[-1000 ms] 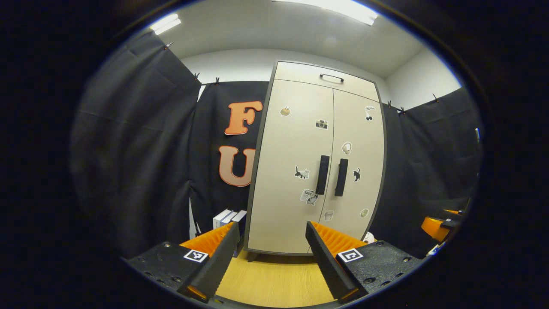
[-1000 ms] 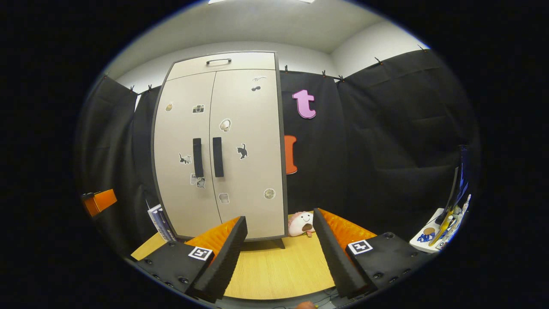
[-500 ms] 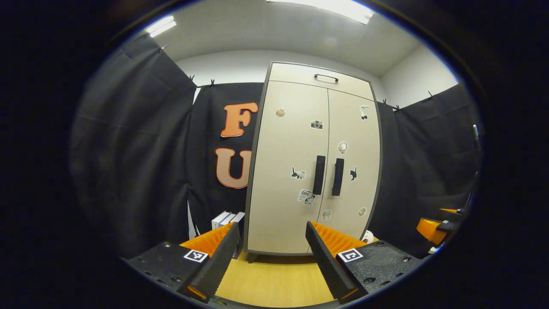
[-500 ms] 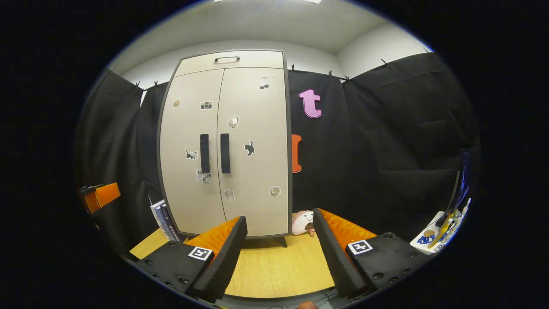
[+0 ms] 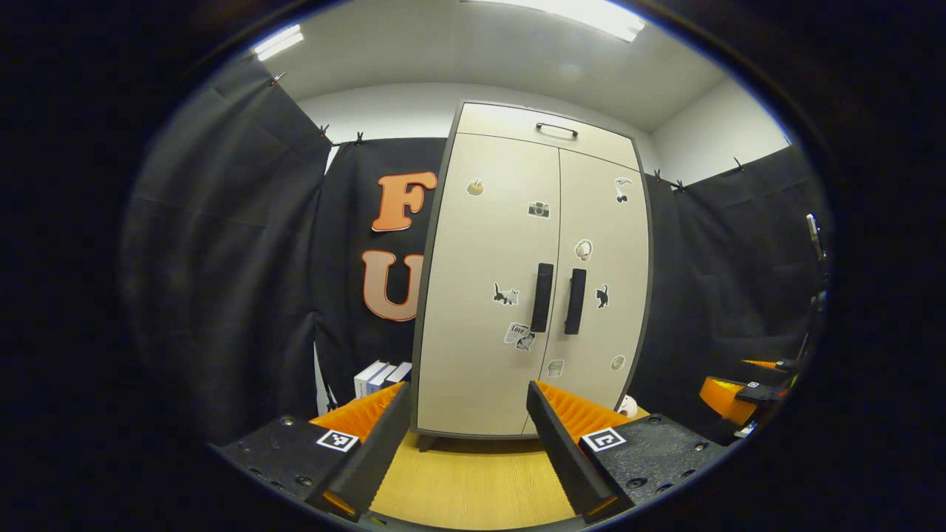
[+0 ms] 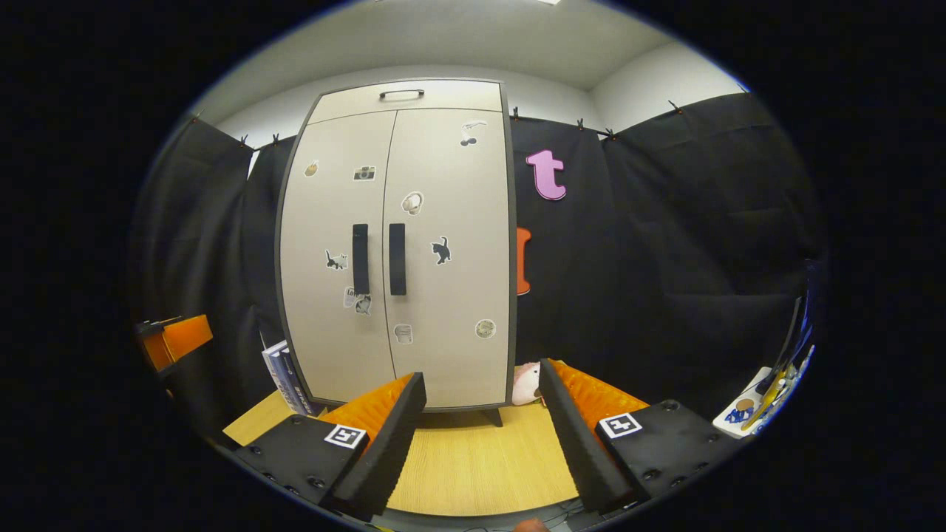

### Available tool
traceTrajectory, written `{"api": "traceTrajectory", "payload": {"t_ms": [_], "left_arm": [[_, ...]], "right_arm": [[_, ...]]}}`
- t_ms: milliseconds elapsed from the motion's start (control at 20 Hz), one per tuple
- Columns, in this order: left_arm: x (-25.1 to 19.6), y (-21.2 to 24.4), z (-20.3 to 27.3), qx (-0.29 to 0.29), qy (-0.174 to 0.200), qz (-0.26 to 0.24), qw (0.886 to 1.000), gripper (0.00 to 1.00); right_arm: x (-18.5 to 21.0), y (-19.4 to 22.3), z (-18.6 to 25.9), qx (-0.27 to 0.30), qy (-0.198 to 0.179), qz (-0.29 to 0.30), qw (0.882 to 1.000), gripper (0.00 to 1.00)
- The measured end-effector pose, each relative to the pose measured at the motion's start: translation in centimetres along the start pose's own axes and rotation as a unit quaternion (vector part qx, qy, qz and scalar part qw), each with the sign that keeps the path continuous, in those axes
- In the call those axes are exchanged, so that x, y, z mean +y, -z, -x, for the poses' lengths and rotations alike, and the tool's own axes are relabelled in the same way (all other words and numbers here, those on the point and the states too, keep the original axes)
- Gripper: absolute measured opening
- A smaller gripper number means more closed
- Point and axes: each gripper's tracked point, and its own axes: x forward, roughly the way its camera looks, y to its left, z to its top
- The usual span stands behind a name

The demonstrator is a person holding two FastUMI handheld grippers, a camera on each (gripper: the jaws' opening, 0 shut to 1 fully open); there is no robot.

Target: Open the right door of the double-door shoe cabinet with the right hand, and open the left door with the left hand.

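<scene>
While both doors are shut, we hold the left gripper (image 5: 467,414) level and facing forward, its two fingers spread wide with nothing between them, hovering above the wooden tabletop (image 5: 473,480) and well short of the shoe cabinet (image 5: 528,118). From the left gripper view the cabinet stands upright straight ahead, its long axis vertical and its front turned toward us. The left door (image 5: 480,295) and right door (image 5: 602,222) meet at a central seam, and the two dark bar handles run vertically on either side of it: the left handle (image 5: 542,297) just beside the right handle (image 5: 575,301). Small stickers dot both door fronts, and a narrow top panel carries a horizontal pull (image 5: 556,130).

We hold the right gripper (image 6: 482,403) in the same manner, level, its fingers parted and holding nothing, over the same tabletop (image 6: 480,465). In the right gripper view the cabinet (image 6: 414,92) sits slightly left of centre, near but untouched, with the right door (image 6: 458,281) and its handle (image 6: 397,258) closer to our line than the left door (image 6: 325,310) and its handle (image 6: 360,258).

Some books (image 6: 284,373) lean at the cabinet's left foot, and a pale plush toy (image 6: 526,384) rests at its right foot. The left gripper's orange body (image 6: 174,340) shows at the far left edge of the right gripper view.
</scene>
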Motion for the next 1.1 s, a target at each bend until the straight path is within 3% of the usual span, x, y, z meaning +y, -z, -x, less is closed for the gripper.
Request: {"api": "traceTrajectory", "payload": {"t_ms": [250,500,850,1100], "left_arm": [[0.2,0.7,-0.6,0.007,0.002,0.001,1.0,0.94],[1.1,1.5,-1.3,0.014,-0.002,-0.006,1.0,0.94],[2.3,2.6,-2.5,0.024,-0.009,-0.026,0.999,0.95],[2.6,3.4,-3.1,0.032,-0.006,-0.035,0.999,0.95]], "right_arm": [[3.8,0.4,-4.8,0.018,-0.048,-0.01,0.999,0.99],[6.9,-0.4,-9.6,0.027,-0.07,-0.008,0.997,0.99],[9.6,-5.4,-15.6,0.007,-0.08,-0.046,0.996,0.99],[11.4,-9.6,-19.1,-0.023,-0.084,-0.035,0.996,0.99]]}}
